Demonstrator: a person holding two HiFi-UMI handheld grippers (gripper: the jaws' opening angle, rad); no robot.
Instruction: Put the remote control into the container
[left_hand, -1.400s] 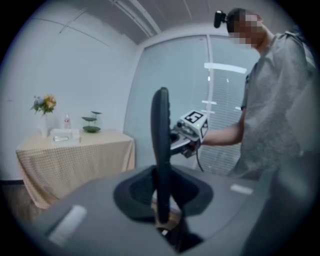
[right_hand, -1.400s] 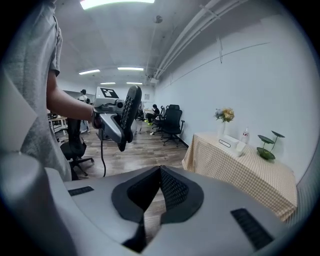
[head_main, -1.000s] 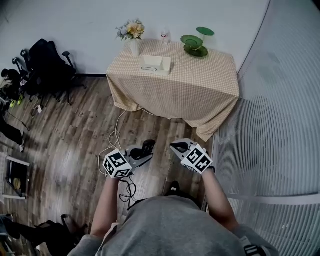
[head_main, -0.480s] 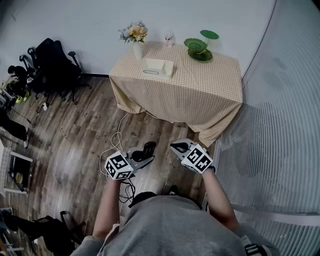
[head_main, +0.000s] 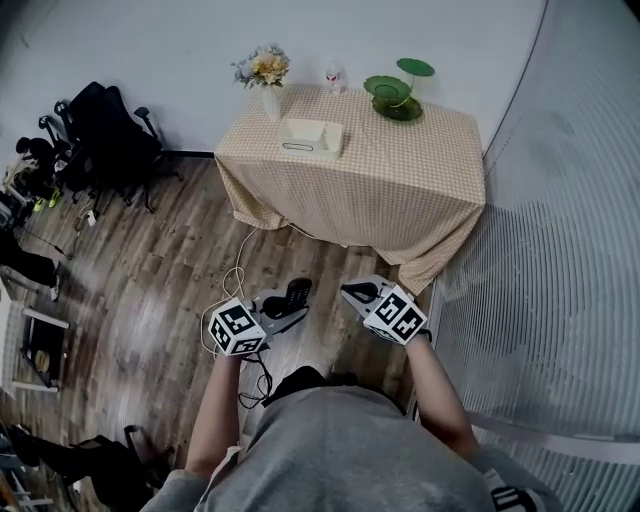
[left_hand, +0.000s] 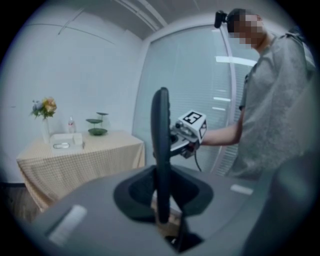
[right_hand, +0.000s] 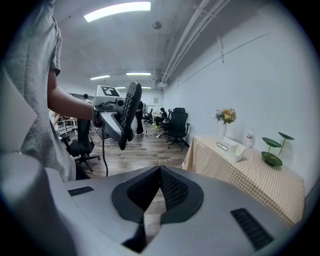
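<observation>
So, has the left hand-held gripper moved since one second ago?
Yes, slightly: the left hand-held gripper, holding the remote control, is a bit nearer the table hem.

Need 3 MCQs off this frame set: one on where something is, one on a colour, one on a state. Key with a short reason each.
1. Where is the white container?
A. On the floor
B. On the checked table
C. On a chair

2. What colour is the tiered dish on the table?
A. Green
B. Red
C. Blue

3. What does the left tool hold?
A. Nothing
B. A cup
C. The remote control

Key:
1 B: the head view shows it on the cloth, well ahead of the person.
2 A: both tiers are green.
3 C: the left gripper view shows the remote control standing upright, clamped between the jaws.
</observation>
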